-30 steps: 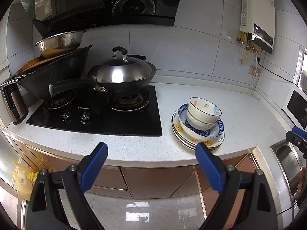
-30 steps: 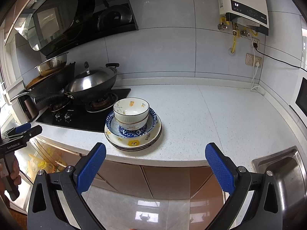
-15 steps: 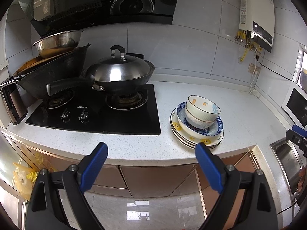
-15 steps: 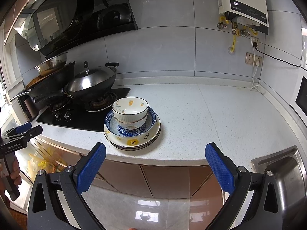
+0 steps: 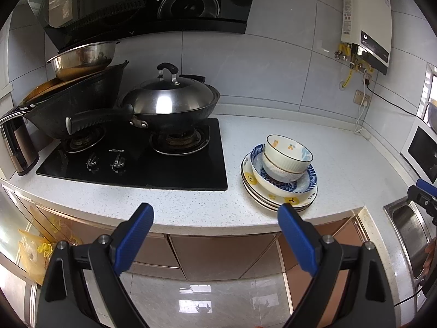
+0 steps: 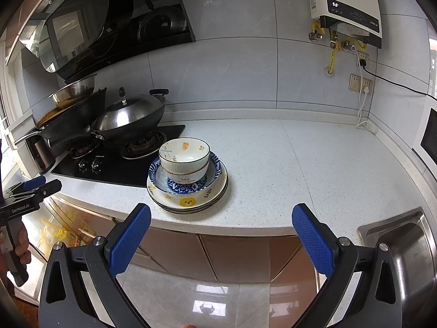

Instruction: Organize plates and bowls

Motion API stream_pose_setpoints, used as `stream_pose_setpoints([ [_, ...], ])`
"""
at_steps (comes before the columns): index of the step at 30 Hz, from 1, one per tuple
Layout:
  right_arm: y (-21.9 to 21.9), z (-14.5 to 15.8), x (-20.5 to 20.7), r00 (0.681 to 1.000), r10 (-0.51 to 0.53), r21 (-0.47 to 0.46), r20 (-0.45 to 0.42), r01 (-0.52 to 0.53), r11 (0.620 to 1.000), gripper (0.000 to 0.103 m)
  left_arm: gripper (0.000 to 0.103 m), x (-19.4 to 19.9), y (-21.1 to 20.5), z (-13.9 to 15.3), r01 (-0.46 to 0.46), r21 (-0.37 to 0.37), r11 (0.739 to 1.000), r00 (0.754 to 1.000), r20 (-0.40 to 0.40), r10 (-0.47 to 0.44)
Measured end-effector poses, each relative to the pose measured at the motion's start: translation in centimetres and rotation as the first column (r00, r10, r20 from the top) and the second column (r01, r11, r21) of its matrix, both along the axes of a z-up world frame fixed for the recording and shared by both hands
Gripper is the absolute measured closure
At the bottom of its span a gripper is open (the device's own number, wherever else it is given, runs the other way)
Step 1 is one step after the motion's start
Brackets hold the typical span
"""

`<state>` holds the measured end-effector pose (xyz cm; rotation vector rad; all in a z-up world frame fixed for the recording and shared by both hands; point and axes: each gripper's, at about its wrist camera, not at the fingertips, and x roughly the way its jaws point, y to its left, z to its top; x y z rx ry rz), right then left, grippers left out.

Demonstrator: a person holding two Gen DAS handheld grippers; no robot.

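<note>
One stack of dishes stands near the front edge of the white counter. Cream plates with yellow bear faces lie at the bottom, a blue-patterned bowl sits on them, and two nested white ribbed bowls top it. My left gripper is open, held in front of the counter edge, left of the stack. My right gripper is open too, below the counter edge, just right of the stack. Both hold nothing.
A black gas hob carries a lidded wok and a second black wok with a steel bowl on top. A steel sink lies at the right end. A water heater hangs on the tiled wall.
Both views have shifted slightly; the dish stack now sits a little lower and closer in each. The dishes themselves have not moved, and both grippers stay open.
</note>
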<state>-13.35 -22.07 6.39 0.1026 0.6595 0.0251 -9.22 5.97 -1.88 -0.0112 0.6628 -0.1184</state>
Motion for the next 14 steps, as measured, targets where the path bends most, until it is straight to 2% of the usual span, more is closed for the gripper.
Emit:
stream_pose_setpoints([
  [14,-0.10,0.09,-0.47,1.000,0.002,0.000,0.002,-0.002,1.000,0.001,0.010,-0.42,0.09,0.12,-0.016,-0.004,1.000,1.000,0.001,0.016],
])
